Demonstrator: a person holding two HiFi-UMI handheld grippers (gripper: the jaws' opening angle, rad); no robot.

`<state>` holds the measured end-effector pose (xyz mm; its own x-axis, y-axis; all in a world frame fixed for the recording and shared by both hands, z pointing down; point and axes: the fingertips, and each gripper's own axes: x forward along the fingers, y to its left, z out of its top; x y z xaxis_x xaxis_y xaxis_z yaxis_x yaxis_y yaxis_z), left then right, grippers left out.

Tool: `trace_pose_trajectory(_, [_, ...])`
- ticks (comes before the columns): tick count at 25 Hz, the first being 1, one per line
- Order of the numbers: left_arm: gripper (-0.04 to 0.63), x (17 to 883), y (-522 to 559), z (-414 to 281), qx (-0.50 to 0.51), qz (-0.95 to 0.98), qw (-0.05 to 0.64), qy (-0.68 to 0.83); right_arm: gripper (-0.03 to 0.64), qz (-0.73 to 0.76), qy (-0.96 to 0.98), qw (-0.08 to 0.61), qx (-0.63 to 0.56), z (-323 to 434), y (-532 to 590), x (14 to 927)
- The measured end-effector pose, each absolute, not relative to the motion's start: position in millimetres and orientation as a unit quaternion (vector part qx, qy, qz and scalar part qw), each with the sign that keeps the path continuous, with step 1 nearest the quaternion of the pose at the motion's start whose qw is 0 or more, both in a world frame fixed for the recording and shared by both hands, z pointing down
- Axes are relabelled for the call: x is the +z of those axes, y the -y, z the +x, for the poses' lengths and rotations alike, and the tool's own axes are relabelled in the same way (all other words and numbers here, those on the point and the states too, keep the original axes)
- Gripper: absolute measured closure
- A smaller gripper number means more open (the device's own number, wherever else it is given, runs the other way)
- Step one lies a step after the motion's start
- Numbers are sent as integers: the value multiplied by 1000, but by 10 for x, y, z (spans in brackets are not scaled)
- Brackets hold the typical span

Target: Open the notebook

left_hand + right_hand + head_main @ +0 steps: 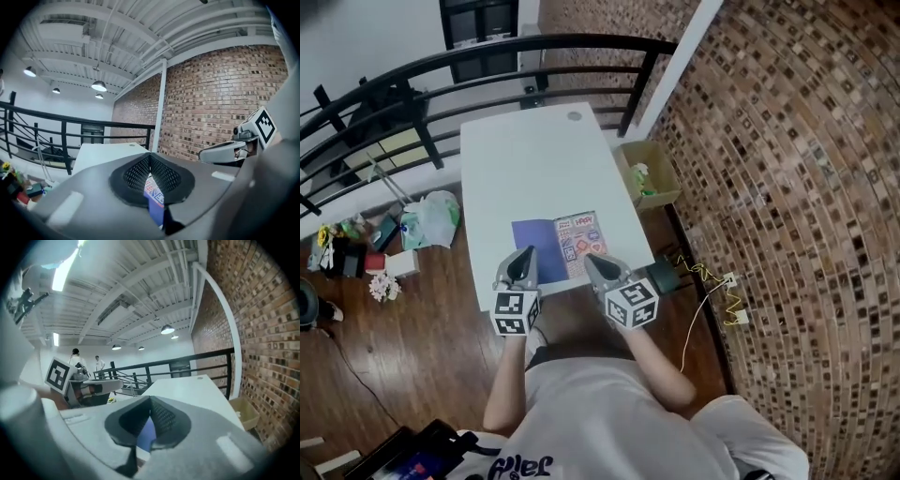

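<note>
Heads up: your left gripper and right gripper are both pinched shut on nothing, hanging over the notebook, which lies spread open near the table's front edge. It looks flat, but that's hard to say from up there. Clip a page and it could flop closed or slide off.

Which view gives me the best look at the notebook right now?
Head view: the notebook lies open on the table, both pages visible. Each gripper view catches only a small sliver of it.
</note>
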<state>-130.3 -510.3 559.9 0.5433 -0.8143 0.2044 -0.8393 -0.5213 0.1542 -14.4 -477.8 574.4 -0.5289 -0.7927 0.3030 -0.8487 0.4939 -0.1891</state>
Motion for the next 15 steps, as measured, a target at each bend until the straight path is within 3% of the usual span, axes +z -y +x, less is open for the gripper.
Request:
trace_pose_trajectory(6, [577,5475,4374,-733,54,850,94,516,624,480,868,8,128,492,4200,5313])
trace_pose_trajectory(11, [577,5646,3468,163,73,843,92,525,624,474,871,49,120,1134,3560,5552])
trace_pose_trajectory(15, [577,5648,2932,486,117,846,87,512,624,479,875,66,21,1320,3109,5301])
